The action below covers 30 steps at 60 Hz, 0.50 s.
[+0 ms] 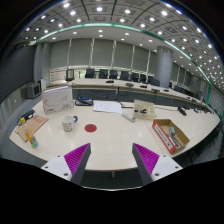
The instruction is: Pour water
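Office table point(110, 140) holds mug point(69, 124) beyond open gripper point(111, 160).

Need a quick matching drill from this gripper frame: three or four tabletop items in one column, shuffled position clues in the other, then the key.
Things:
1. white mug
2. red round coaster
3. white box-shaped appliance
4. red-trimmed tray

Places:
A. at the table's far edge, behind the mug
B. beyond the right finger, toward the table's right end
C. flat on the table just right of the mug
D. beyond the left finger, left of the coaster

Pairs: 1-D, 2-C, 3-A, 4-B

The gripper is open, with nothing between its fingers.
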{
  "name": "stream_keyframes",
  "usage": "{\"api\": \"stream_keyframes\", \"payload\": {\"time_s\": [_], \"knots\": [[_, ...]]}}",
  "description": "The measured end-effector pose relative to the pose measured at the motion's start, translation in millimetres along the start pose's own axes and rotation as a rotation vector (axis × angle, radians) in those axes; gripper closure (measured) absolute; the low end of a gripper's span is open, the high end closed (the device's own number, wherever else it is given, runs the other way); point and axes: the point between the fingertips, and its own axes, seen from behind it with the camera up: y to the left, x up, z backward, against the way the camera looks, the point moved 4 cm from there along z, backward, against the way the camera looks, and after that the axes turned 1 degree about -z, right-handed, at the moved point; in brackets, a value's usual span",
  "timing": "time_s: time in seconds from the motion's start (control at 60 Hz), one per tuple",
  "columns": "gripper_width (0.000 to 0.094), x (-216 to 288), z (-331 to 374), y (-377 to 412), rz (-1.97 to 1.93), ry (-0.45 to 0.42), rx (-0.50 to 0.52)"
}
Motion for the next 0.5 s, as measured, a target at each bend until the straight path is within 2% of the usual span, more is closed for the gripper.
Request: {"api": "stream_keyframes", "payload": {"time_s": [0.233,0.5], "knots": [[0.0078,-14.6,-11.7,54.4,0.006,0.027,0.06],[0.0076,-50.3,-23.5,206.7,0.039,0.053,0.216]]}}
